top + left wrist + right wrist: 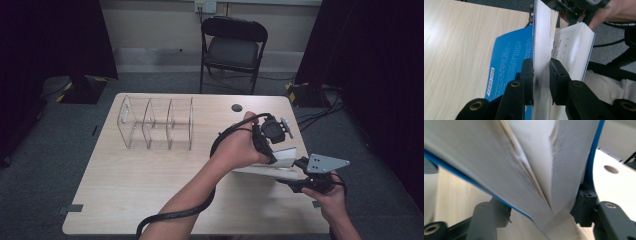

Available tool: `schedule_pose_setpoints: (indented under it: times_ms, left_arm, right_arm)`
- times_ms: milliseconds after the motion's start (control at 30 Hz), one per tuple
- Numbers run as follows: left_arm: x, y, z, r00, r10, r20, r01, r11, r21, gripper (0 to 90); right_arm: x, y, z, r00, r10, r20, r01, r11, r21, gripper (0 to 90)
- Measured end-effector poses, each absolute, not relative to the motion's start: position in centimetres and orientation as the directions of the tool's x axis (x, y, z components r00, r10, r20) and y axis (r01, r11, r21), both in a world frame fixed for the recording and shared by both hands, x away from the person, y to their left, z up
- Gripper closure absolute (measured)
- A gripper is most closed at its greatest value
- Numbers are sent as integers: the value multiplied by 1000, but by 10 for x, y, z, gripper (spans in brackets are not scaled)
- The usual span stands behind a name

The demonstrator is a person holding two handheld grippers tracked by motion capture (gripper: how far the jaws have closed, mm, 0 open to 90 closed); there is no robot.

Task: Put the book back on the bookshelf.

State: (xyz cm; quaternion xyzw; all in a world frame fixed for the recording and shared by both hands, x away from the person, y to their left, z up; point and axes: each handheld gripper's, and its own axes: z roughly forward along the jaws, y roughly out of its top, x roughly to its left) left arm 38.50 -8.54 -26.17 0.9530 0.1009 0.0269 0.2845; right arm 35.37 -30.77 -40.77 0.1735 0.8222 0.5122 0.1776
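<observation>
A thick book with a blue cover (286, 156) lies open near the table's right edge. In the left gripper view its blue cover (509, 60) rests flat on the wood and a sheaf of white pages (542, 32) stands upright. My left gripper (541, 63) is shut on that sheaf, pads pressed on both sides. From the high view, the left gripper (270, 150) points down onto the book from above. My right gripper (295, 172) meets the book from the right. In the right gripper view its jaws (541, 200) clamp the fanned page block (529, 157) from outside the covers.
A clear acrylic rack (157, 122) with three slots stands at the table's back left. A round dark hole (236, 107) sits in the tabletop behind the hands. A black folding chair (232, 47) stands beyond the table. Cables lie on the floor at right.
</observation>
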Motion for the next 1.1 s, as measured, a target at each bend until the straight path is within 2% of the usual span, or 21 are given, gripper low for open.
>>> schedule_pose_setpoints:
  times_ms: [133,200,267,367,533,833,933,1100]
  left_arm:
    - [387,-86,-262,977,215,-12,185,-810,556,756]
    - [390,-88,-261,977,215,-12,186,-814,550,756]
    - [393,-88,-261,975,220,-15,192,-812,551,756]
    - [395,-88,-262,977,213,-22,190,-813,551,755]
    - [399,-84,-261,978,208,0,174,-816,552,743]
    - [406,-80,-262,976,216,-2,174,-783,597,675]
    - [408,-79,-261,975,220,-3,177,-775,606,631]
    - [413,-74,-260,964,267,-1,207,-745,634,454]
  right_arm:
    - [360,-304,-406,-869,484,-98,122,402,908,250]
    - [362,-300,-404,-873,472,-120,111,432,895,235]
    - [365,-299,-404,-876,467,-121,110,438,892,248]
    - [367,-302,-403,-877,460,-140,91,445,891,368]
    - [372,-302,-399,-898,428,-103,118,460,880,470]
    - [380,-304,-396,-904,428,-4,202,434,878,513]
    - [383,-304,-395,-905,424,9,212,433,876,517]
    - [387,-306,-394,-908,418,29,226,429,874,521]
